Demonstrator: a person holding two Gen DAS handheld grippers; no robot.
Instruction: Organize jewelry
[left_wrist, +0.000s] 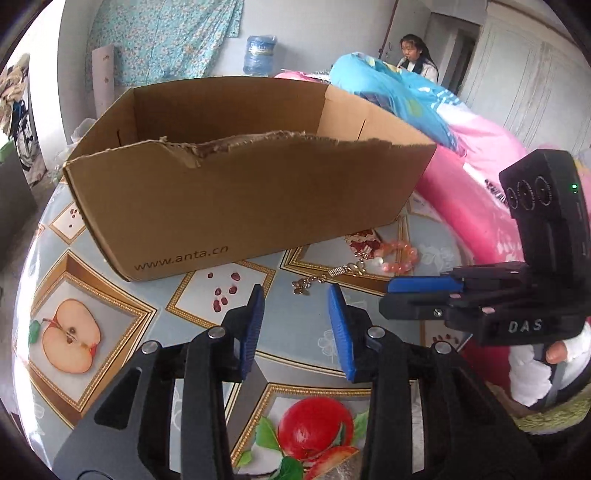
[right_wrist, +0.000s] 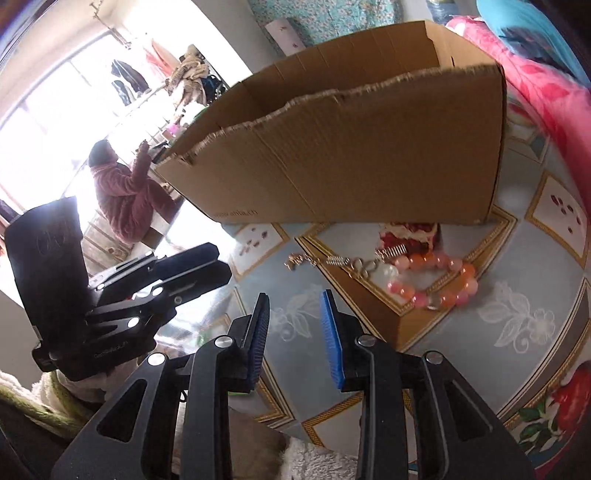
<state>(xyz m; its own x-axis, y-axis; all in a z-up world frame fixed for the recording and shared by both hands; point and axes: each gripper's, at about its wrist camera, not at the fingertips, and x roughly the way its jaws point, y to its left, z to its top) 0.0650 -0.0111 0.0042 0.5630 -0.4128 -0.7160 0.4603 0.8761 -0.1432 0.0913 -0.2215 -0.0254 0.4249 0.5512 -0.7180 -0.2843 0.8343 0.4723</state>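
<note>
a pink bead bracelet (right_wrist: 436, 282) and a gold chain (right_wrist: 334, 263) lie on the table (left_wrist: 110, 295), touching each other, just in front of an open cardboard box (left_wrist: 240, 199) with a torn front rim. the left gripper (left_wrist: 295, 317) hovers near the chain, jaws apart and empty. the right gripper (right_wrist: 295, 317) hovers near the bracelet, jaws also apart, holding nothing. pink bedding (left_wrist: 476, 177) lies beside the table.
</note>
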